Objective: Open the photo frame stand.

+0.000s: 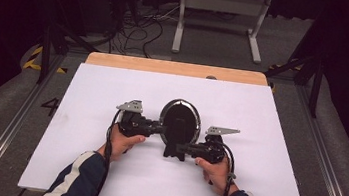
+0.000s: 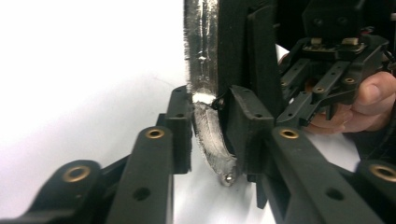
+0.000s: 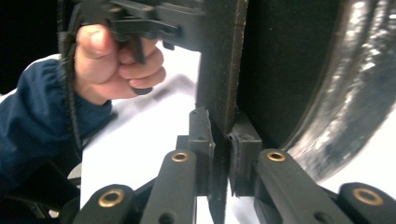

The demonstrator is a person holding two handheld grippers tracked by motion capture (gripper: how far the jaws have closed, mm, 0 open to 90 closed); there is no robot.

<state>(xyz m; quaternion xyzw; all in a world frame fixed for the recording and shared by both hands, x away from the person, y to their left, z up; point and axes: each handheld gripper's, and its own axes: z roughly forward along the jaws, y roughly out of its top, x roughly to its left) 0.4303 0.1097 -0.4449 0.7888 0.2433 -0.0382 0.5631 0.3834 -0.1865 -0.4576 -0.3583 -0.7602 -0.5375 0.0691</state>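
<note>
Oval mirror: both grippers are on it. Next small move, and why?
Probably a small, level lift with both hands together. The left gripper pinches the oval mirror's silver rim, the right gripper clamps its black back stand, and it rests on the white table. Moving one hand alone would likely twist it between the grips.

table (image 1: 176, 68): light wood, a strip of it bare at far edge
cover: white sheet (image 1: 260, 118) over nearly whole top, lies flat, near edge reaches person's side
on sheet: oval mirror (image 1: 180, 121), dark face, silver rim, black stand, about centre of sheet
mirror pose: foot toward near side; standing or lying flat, cannot tell
small dark item: at far edge of wood, right of centre, too small to name
</note>
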